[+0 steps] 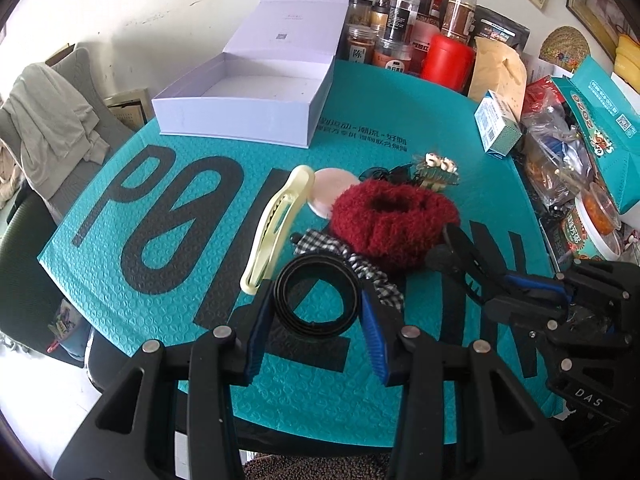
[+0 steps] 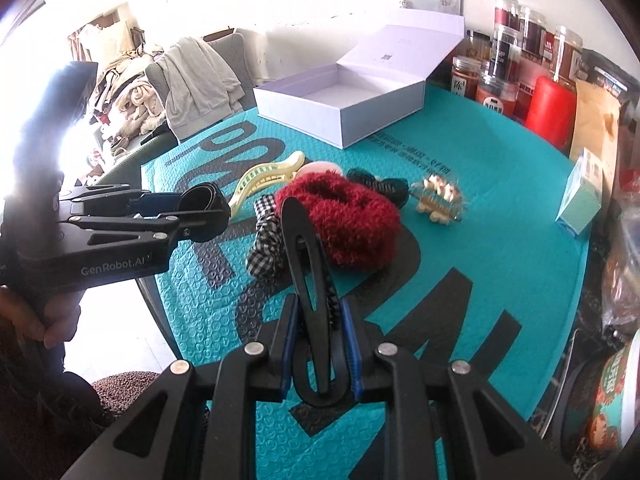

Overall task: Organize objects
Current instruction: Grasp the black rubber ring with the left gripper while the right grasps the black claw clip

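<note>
Left gripper (image 1: 316, 300) clamps a coiled black band (image 1: 316, 294); right gripper (image 2: 318, 344) clamps a black hair clip (image 2: 310, 280). Both are held just in front of the red scrunchie (image 1: 390, 224). Bare teal mat (image 1: 192, 208) separates the scrunchie from the open white box (image 1: 240, 116) behind it.

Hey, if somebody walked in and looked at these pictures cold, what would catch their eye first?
Probably the fluffy dark red scrunchie at the middle of the teal bubble mailer, with other hair accessories crowded round it. Next, the two grippers in front: the left gripper clamps a black ring-shaped band, and the right gripper is shut on a long black hair clip. Behind them an open white box sits empty.
</note>
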Motion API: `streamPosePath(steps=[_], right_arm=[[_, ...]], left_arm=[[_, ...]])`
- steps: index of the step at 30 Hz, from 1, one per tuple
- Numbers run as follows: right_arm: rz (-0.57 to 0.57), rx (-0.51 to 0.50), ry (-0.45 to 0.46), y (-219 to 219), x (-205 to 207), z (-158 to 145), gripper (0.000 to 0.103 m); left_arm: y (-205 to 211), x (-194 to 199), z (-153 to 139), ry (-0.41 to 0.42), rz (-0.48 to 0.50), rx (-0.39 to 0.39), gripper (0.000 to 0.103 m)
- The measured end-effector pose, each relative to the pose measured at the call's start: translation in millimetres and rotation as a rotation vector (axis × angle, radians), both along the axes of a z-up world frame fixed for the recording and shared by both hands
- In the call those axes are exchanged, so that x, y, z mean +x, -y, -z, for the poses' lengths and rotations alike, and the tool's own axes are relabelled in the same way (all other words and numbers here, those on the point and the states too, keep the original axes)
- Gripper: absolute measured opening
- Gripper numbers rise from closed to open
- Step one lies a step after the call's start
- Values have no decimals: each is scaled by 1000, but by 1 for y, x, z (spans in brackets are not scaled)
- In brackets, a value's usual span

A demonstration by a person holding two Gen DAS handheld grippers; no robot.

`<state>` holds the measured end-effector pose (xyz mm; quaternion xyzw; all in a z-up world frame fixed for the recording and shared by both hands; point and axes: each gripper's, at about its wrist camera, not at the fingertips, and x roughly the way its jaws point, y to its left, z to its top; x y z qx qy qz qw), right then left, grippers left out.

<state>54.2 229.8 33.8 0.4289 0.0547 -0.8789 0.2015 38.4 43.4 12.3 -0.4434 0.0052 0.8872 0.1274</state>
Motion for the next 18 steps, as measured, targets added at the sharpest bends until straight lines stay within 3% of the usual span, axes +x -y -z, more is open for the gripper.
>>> streamPosePath(steps=[13, 18], right_arm=[[-49, 10, -45, 4, -29, -21, 21], [-52, 0, -43, 5, -48, -23, 21]], left_arm=[[-7, -25, -18, -33, 4, -67, 40], [-2, -44, -23, -36, 3, -51, 40]])
